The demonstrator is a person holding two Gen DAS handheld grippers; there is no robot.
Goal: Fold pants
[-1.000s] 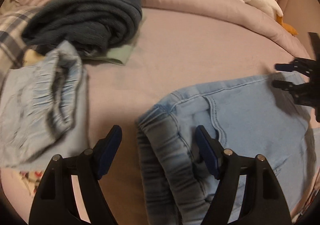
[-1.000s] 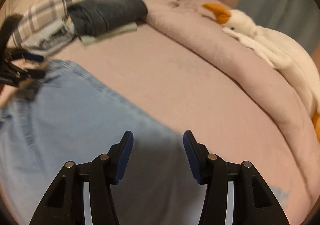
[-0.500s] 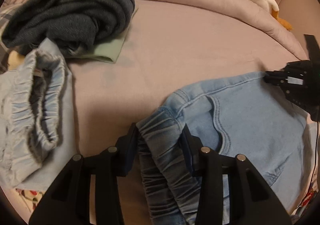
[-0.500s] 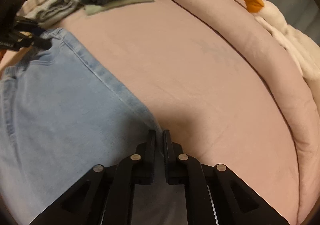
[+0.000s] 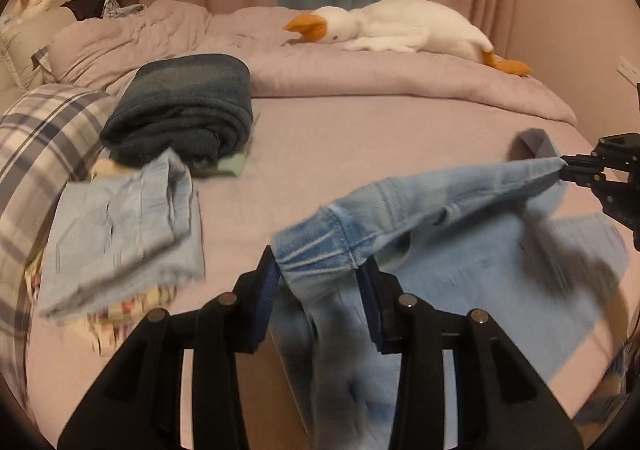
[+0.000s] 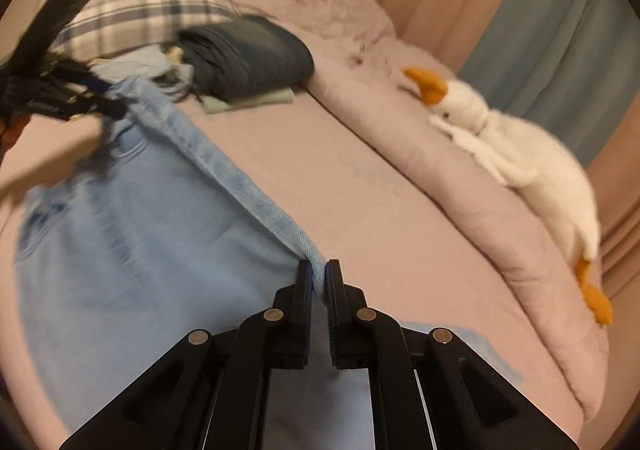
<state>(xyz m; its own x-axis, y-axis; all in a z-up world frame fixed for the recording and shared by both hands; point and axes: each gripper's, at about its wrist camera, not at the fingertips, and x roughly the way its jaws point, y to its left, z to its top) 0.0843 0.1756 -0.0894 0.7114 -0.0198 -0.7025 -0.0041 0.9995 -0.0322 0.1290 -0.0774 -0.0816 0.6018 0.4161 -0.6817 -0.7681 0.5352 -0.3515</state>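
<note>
Light blue denim pants (image 5: 448,205) hang stretched between my two grippers above the pink bed. My left gripper (image 5: 320,270) is shut on the gathered elastic waistband, which bunches between its blue pads. My right gripper (image 6: 318,278) is shut on the thin far edge of the pants (image 6: 168,226), whose cloth drapes down to the sheet. In the left wrist view the right gripper (image 5: 568,167) shows at the right edge, pinching the cloth. In the right wrist view the left gripper (image 6: 108,105) shows blurred at the upper left.
A folded dark denim bundle (image 5: 180,117) lies on a pale green cloth. A folded light blue garment (image 5: 124,230) sits beside a plaid pillow (image 5: 36,145). A white plush goose (image 5: 396,29) rests on the rolled pink duvet (image 5: 360,77). Curtains hang behind.
Both grippers closed on the pants, left on the waistband and right on the edge, then lifted the cloth off the bed. The views now tilt up toward the curtains.
</note>
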